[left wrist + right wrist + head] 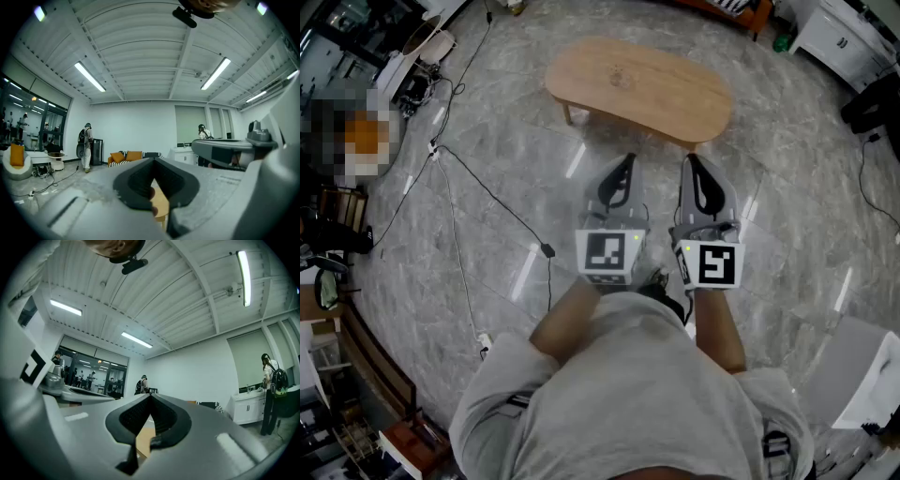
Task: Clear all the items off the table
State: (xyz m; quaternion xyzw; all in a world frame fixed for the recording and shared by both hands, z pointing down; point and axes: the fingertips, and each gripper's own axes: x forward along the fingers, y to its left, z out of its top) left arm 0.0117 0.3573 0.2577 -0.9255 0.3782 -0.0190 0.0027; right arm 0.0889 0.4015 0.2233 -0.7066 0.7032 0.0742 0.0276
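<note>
- The wooden table, oval with short legs, stands on the grey marble floor, straight ahead of the person in the head view.
- The left gripper hangs over the floor just short of the table's near edge, apart from it. Its 2 jaws are pressed together at the tips and grip nothing.
- In the left gripper view the left gripper shows its dark pads meeting at a point. A strip of the table shows through the gap beneath.
- The right gripper is level with the left, also just short of the table's near edge. Its jaws are likewise brought together at the tips around nothing.
- In the right gripper view the right gripper shows the same closed point, with the table seen below it.
- The 2 grippers sit side by side, near each other without touching, both pointing toward the table.
- A black cable trails across the floor to the left of the table.
- A sofa with orange cushions stands beyond the table, against the far wall.
</note>
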